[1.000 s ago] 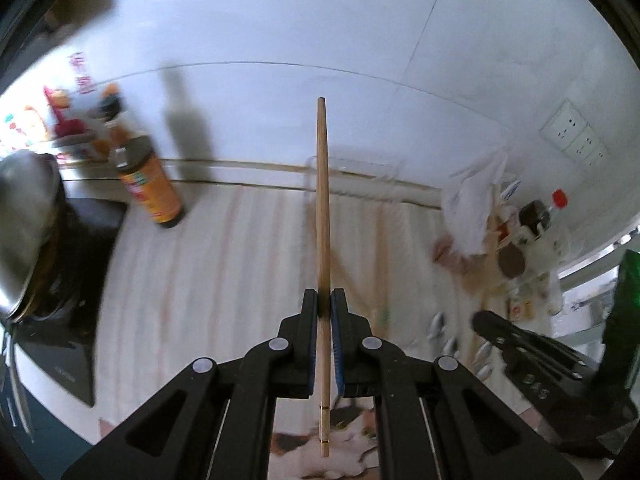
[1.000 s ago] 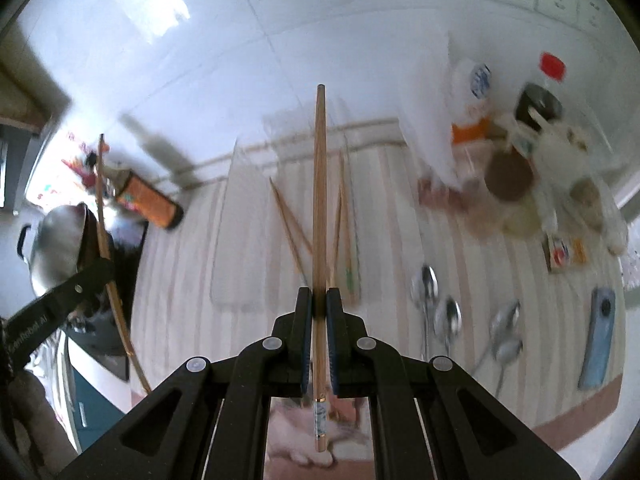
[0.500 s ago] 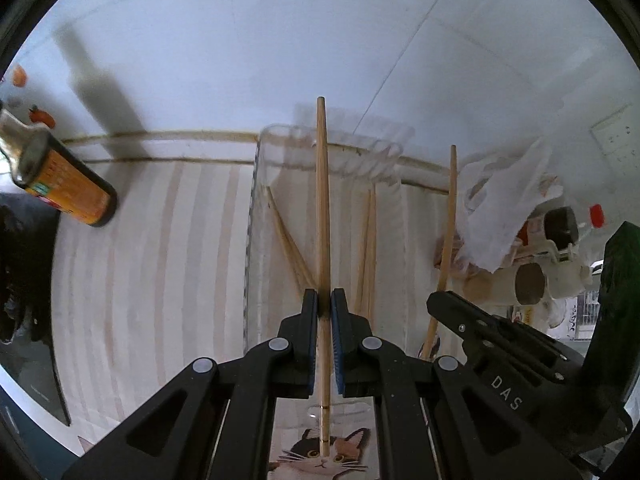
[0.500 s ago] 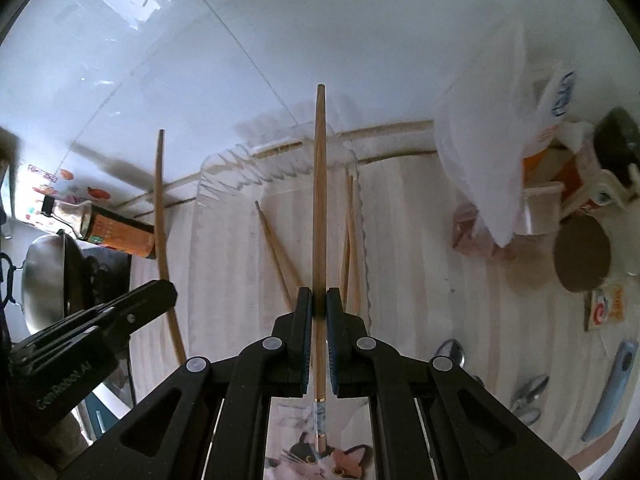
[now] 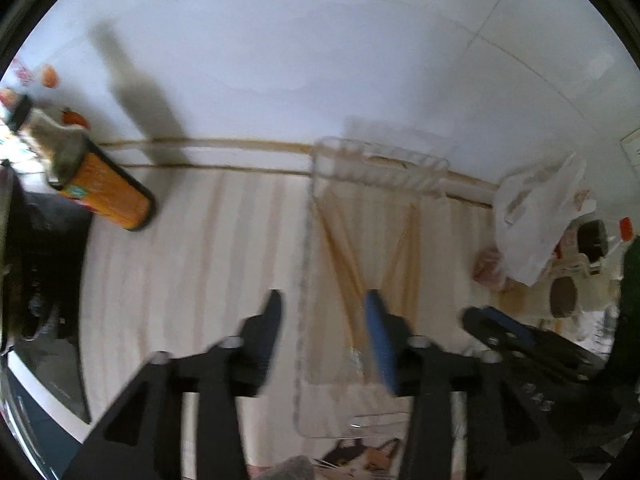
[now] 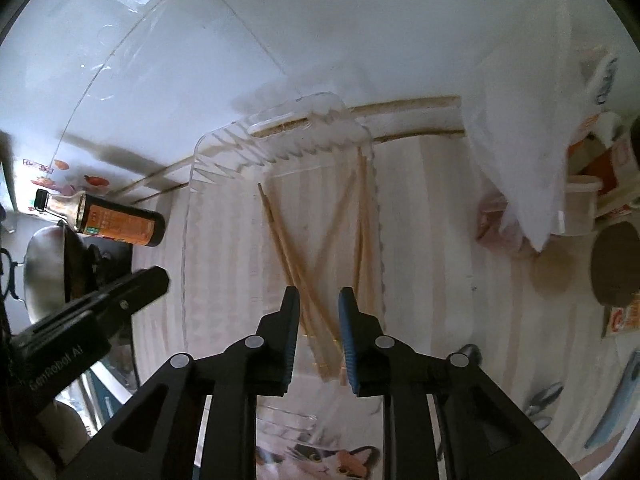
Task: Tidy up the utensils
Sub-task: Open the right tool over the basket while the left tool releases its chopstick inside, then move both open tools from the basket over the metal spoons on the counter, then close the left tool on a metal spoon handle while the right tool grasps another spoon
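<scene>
Both grippers hang over a clear plastic tray point(image 6: 192, 216) that rests on the striped surface point(image 6: 432, 248), its far end against the white tiled wall point(image 6: 280, 32).

Left gripper point(image 5: 324, 304): fingers point(image 5: 272, 312) stand well apart, having just been opening. Nothing pinched between them; the tray's left wall runs through the gap below. This view is motion-blurred.

Right gripper point(image 6: 318, 300): fingers point(image 6: 290, 304) parted by a narrow gap, also just been opening. Pads press on nothing. Chopsticks show through the gap, lying below in the tray.

Wooden chopsticks point(image 6: 288, 252): all inside the tray, on its floor. One pair slants from the tray's middle toward its near right corner. Others lie along the tray's right wall, fanning out from its far right corner. They cross near the tray's near end, under the right gripper. Exact count cannot be told where they overlap.

Left gripper's black body point(image 6: 80, 320) shows in the right wrist view, left of the tray.

Sauce bottle point(image 6: 116, 220) with orange label stands left of the tray, well apart, by the wall. Metal pot point(image 6: 44, 264) further left of the tray. White plastic bag point(image 6: 520, 140) right of the tray, near the wall. Metal spoons point(image 6: 544, 400) lie on the surface, right of the tray's near end, well apart. Cat-print mat point(image 6: 336, 460) just off the tray's near end.
</scene>
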{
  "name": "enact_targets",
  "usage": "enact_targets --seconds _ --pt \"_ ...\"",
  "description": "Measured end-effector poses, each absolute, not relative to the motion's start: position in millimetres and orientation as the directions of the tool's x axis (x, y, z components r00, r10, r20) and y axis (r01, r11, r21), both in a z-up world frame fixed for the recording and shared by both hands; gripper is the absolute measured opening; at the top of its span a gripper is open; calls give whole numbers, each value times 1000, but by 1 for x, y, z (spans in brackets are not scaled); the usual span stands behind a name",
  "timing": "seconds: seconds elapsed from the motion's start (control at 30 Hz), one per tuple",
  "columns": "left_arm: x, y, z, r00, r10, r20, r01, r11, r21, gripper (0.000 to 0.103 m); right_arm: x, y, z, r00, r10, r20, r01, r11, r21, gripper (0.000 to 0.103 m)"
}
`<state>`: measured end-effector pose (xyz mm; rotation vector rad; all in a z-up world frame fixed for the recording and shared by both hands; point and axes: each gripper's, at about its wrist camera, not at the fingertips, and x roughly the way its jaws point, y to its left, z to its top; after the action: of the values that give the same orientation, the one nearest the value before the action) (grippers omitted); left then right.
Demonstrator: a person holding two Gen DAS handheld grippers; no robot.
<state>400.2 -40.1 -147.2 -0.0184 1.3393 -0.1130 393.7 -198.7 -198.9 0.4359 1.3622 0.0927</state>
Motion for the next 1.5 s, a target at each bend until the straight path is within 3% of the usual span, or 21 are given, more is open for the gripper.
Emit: enact_targets --seconds 0.23,0.33,0.5,0.8,0.9,0.93,1.0,1.17,1.4,1.5 --pt "359 -20 -129 388 -32 -921 36 999 -20 102 349 -216 -175 291 183 -939 223 941 253 50" --pt "340 -17 -129 407 -11 -913 45 999 8 103 324 -224 -168 316 137 -939 256 940 224 63" --pt "304 -26 -137 411 3 -912 95 994 45 103 271 -245 -162 363 69 -929 343 917 202 75" --pt "249 -90 -181 269 -48 -962 217 976 12 103 183 -296 -188 325 -7 -946 503 848 166 75" --pt "235 -116 -201 213 -56 -976 249 969 -2 102 160 -317 -203 293 15 -956 549 816 181 48" --pt "232 -127 -209 194 -60 -979 265 964 -7 100 152 -326 -211 276 28 -961 563 806 185 42" --pt "229 -145 -221 160 -74 -984 292 956 -24 94 142 -338 -222 261 37 -965 581 792 188 38" --pt "233 -188 -251 76 -72 -994 348 937 -41 56 122 -372 -245 243 54 -969 631 750 200 38" --pt "249 -240 -285 52 -11 -999 403 915 11 42 120 -404 -273 228 92 -969 658 720 223 38" --pt "252 -255 -296 50 17 -999 421 906 36 26 122 -408 -281 220 100 -970 651 726 223 38"
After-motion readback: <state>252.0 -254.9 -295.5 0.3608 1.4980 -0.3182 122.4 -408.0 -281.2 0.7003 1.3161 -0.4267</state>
